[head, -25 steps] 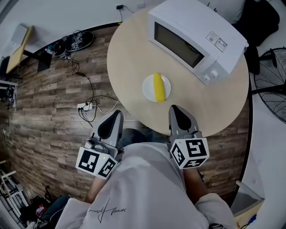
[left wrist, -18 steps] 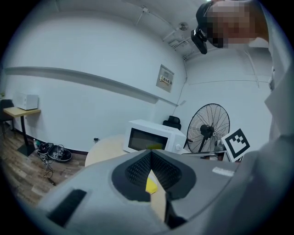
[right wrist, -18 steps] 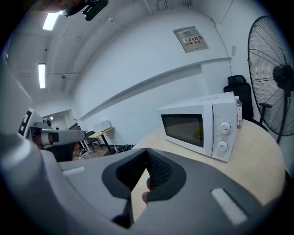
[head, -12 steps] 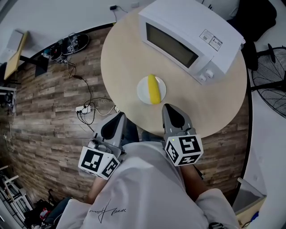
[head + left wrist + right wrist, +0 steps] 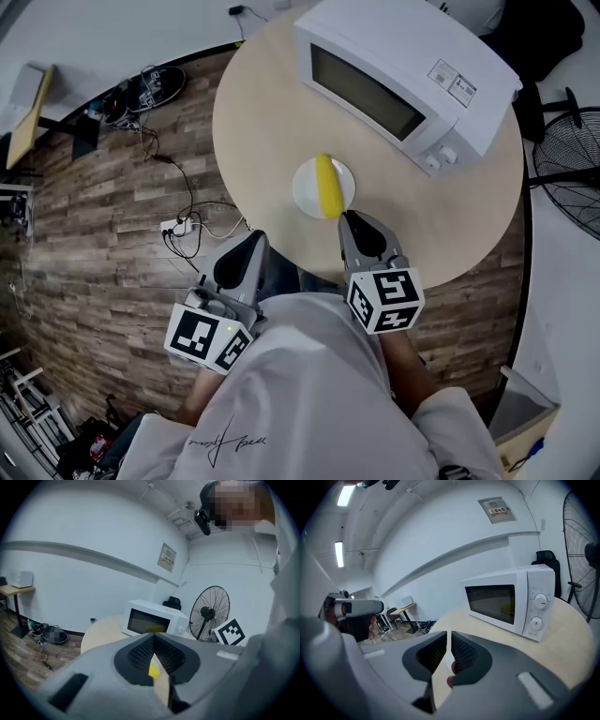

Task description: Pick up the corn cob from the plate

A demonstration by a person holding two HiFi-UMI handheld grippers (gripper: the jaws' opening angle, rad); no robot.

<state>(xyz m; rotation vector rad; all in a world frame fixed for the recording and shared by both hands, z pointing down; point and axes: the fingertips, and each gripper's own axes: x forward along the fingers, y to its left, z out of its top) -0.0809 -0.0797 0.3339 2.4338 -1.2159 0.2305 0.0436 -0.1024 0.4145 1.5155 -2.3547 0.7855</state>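
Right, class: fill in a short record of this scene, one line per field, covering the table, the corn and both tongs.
Table: round table, pale top
On it: white microwave; white plate
Corn cob: yellow, lying on the plate, not held
Right tongs: tips by the plate's near edge; jaws have just been opening, a narrow gap, nothing between them
Left tongs: tips together, empty, off the table's edge, over the wooden floor
Task state: cob not yet picked up

Microwave (image 5: pixel 403 80) stands behind the plate (image 5: pixel 305 190) (near side open).
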